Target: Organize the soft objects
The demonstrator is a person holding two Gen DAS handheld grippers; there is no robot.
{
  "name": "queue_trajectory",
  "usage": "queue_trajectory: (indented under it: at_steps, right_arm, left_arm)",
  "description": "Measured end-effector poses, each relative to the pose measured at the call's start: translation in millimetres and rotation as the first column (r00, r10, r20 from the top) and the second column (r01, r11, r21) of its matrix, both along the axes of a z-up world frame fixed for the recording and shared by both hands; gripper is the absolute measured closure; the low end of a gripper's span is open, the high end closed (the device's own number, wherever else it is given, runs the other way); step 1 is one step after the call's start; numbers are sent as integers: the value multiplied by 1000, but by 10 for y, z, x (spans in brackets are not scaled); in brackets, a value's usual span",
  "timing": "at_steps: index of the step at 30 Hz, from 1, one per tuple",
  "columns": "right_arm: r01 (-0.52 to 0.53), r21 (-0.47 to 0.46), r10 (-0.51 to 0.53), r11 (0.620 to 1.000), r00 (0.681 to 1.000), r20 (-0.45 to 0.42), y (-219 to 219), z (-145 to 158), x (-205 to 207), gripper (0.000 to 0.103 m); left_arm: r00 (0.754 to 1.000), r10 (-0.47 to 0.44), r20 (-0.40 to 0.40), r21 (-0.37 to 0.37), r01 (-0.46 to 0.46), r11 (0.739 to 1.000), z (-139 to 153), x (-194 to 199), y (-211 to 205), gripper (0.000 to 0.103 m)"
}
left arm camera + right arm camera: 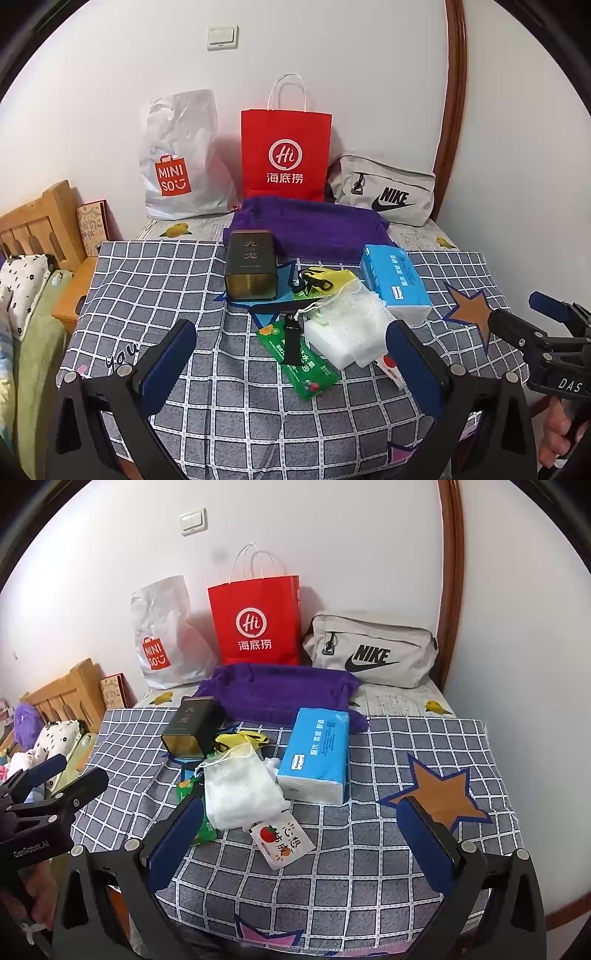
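Note:
A purple towel (314, 229) lies at the table's back, also in the right wrist view (280, 690). A blue tissue pack (395, 280) (317, 757), a white mesh pouch (347, 325) (240, 794), a yellow item (325, 280) (240, 740), a green snack packet (299, 362) and a small strawberry sachet (282, 843) lie mid-table. My left gripper (291, 362) is open and empty above the green packet. My right gripper (301, 845) is open and empty above the sachet.
A dark tin box (251, 269) (194, 725) stands left of the pile. A Miniso plastic bag (181, 158), a red paper bag (286, 155) and a grey Nike pouch (384, 192) line the back wall. A wooden bed frame (40, 221) is to the left.

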State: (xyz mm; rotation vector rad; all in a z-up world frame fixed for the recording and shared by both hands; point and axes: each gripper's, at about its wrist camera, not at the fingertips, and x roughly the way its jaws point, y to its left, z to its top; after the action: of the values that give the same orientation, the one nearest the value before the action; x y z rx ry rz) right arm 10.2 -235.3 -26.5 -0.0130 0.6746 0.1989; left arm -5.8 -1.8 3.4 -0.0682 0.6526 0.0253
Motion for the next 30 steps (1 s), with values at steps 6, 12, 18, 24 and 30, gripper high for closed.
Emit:
queue_trajectory:
  at_steps: [6, 12, 18, 24, 30]
  right_arm:
    - [0, -2, 1, 1000, 1000, 2, -9, 12, -10, 0]
    - [-1, 0, 1, 1000, 1000, 3, -13, 1, -11, 0]
    - [-1, 1, 1, 1000, 1000, 4, -17, -7, -30, 0]
    - [0, 1, 0, 1000, 1000, 3, -15, -3, -26, 0]
    - [0, 8, 0, 1000, 1000, 1, -13, -4, -25, 0]
  left_arm:
    - [1000, -1, -4, 6, 1, 1000, 5, 13, 0, 0]
    - [1000, -6, -4, 14, 6, 1000, -10, 1, -27, 0]
    - [1000, -5, 0, 13, 5, 1000, -8, 3, -22, 0]
    - [1000, -8, 0, 14, 8, 1000, -12, 1, -22, 0]
    - [1000, -7, 1, 18, 7, 1000, -13, 0, -34, 0]
